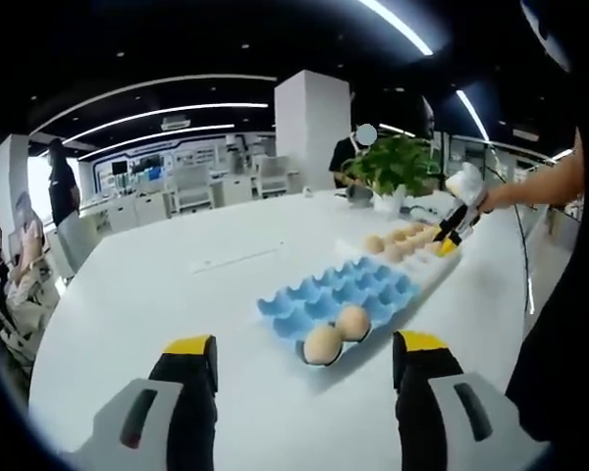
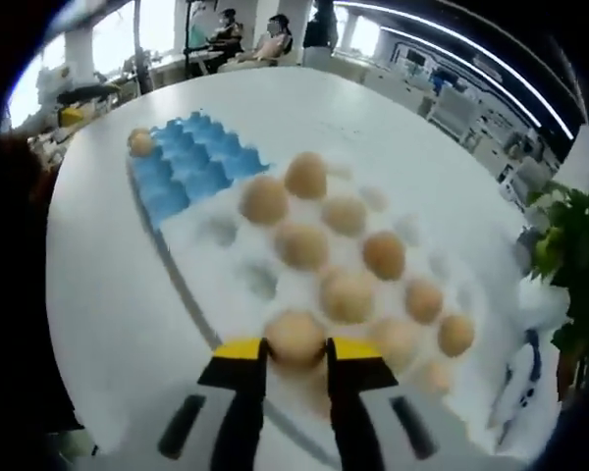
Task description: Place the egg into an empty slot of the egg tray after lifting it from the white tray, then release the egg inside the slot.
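Note:
A blue egg tray (image 1: pixel 358 285) lies on the white table just ahead of my left gripper (image 1: pixel 306 345), which stands open over the table with nothing in it. Two eggs (image 1: pixel 323 344) sit in the blue tray's near corner. Beyond it is the white tray (image 1: pixel 434 267) with several eggs. My right gripper (image 2: pixel 294 358) is down at the white tray (image 2: pixel 226 231), shut on an egg (image 2: pixel 294 337) at its near edge. Whether that egg is off the tray I cannot tell. The blue egg tray (image 2: pixel 191 162) lies past the white one, with an egg (image 2: pixel 140 142) at its far corner.
A potted green plant (image 1: pixel 398 167) stands at the far end of the table (image 1: pixel 177 285), beyond the white tray. A person's hand (image 1: pixel 501 196) holds the right gripper (image 1: pixel 452 231) at the table's right side. Chairs and people are around the table's far edges.

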A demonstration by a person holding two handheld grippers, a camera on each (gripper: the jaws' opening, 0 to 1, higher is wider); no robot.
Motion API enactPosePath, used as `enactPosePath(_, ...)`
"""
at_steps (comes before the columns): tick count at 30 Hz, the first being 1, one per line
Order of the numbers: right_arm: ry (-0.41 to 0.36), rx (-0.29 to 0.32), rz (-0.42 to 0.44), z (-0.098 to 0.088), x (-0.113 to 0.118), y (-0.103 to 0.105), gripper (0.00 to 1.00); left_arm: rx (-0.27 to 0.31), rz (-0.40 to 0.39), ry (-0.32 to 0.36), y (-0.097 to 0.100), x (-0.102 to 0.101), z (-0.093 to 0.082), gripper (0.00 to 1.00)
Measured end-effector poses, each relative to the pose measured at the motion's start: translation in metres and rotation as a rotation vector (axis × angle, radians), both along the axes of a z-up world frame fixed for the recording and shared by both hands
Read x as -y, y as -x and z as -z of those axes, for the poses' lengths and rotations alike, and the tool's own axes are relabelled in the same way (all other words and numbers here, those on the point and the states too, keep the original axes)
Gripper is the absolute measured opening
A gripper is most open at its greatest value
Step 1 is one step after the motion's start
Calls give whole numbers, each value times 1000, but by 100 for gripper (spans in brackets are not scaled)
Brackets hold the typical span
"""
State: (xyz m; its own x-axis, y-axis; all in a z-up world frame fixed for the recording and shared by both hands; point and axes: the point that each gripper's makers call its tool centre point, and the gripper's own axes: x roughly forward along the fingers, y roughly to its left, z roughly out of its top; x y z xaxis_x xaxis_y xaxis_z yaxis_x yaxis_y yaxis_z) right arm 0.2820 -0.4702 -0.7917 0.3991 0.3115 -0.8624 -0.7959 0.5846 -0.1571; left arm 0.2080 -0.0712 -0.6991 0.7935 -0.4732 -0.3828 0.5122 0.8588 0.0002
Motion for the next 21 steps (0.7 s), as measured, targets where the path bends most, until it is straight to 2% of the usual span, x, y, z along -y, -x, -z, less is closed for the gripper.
enactPosePath(2,14,-76,18,2,0,0,25,-2,-3,1,0,-1,0,73)
enactPosePath(4,48,-148,-13,5,0,-2,25,-4,-4,0,1,-1,1,73)
enactPosePath(5,70,-167,-37,6,-1,-2,25,-5,-5,0,1,-2,1,72)
enactPosePath(8,187,-189,-227,8,-8,0,26,-7,-9,-2,2,-3,2,71)
enactPosePath(10,229,-254,-226,12,-8,1,26,-8,-13,-5,2,-4,2,71)
enactPosePath(12,208,-289,-240,12,-6,1,26,-3,-18,-3,2,-5,1,70)
enactPosePath(14,168,-299,-261,12,-5,1,26,0,-24,-3,2,-6,-1,69)
enactPosePath(16,144,-312,-215,12,-4,-1,26,9,-29,0,1,-8,-3,69)
enactPosePath(19,190,-269,-222,11,-6,2,25,11,-36,-3,1,-12,-2,69)
enactPosePath(20,209,-275,-123,11,-5,1,25,6,-42,0,1,-12,-2,69)
enactPosePath(21,222,-267,-154,11,-6,2,25,7,-43,2,1,-12,-2,69)
